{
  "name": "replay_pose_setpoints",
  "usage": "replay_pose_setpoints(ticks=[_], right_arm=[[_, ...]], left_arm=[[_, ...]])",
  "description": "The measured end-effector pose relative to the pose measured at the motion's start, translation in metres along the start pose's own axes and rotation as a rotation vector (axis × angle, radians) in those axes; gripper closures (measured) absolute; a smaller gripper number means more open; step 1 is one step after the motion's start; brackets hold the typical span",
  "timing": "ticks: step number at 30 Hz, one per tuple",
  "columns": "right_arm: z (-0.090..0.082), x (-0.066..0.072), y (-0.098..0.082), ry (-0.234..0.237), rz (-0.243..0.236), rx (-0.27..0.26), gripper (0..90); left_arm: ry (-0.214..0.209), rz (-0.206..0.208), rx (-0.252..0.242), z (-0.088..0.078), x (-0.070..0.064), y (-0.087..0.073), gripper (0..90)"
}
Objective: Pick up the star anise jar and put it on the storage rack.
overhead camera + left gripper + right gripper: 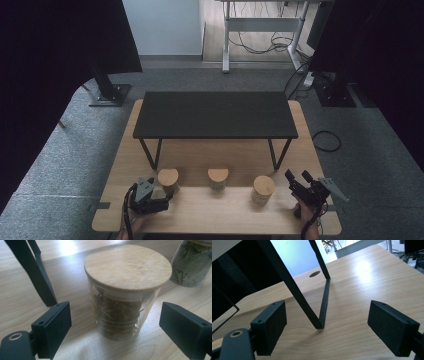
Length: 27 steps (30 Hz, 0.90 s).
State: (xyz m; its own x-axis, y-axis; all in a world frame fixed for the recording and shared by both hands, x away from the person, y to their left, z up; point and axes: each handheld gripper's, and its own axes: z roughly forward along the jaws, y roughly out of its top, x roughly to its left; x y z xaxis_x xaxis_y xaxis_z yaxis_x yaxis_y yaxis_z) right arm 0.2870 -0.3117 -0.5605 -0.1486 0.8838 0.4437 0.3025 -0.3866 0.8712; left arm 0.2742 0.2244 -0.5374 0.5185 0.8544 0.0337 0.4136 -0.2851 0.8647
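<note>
Three glass jars with round wooden lids stand in a row on the wooden table point(215, 220): the left jar point(168, 180), the middle jar point(218, 178) and the right jar point(263, 189). My left gripper point(162, 196) is at the left jar. In the left gripper view that jar point(125, 290), packed with brown dried stalks, stands between the open jaws of the left gripper point(117, 323) with a gap on each side. My right gripper point(297, 176) is to the right of the right jar, held open. Nothing lies between the jaws of the right gripper point(334, 325).
A low black shelf point(215, 114) on thin metal legs spans the far half of the table. One V-shaped leg point(324, 300) stands just ahead of the right gripper, and another leg point(37, 275) is left of the left jar. A jar of green leaves point(192, 262) stands nearby.
</note>
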Motion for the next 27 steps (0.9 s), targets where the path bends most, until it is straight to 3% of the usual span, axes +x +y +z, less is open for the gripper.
replay_pose_setpoints(ticks=[12,15,19,27], right_arm=[[-0.001,0.000,0.000,0.004,0.001,-0.003,14.9],[-0.001,0.000,0.000,0.007,-0.001,-0.004,14.8],[-0.001,0.000,0.000,0.007,-0.001,-0.004,14.8],[0.000,0.000,0.000,0.008,-0.004,-0.003,14.8]], left_arm=[[-0.023,0.012,0.011,0.017,0.003,0.011,9.6],[-0.053,-0.015,0.016,0.023,0.004,0.013,10.6],[-0.051,-0.026,0.019,0.029,0.005,0.014,13.6],[-0.047,0.023,0.017,0.037,0.000,0.018,24.3]])
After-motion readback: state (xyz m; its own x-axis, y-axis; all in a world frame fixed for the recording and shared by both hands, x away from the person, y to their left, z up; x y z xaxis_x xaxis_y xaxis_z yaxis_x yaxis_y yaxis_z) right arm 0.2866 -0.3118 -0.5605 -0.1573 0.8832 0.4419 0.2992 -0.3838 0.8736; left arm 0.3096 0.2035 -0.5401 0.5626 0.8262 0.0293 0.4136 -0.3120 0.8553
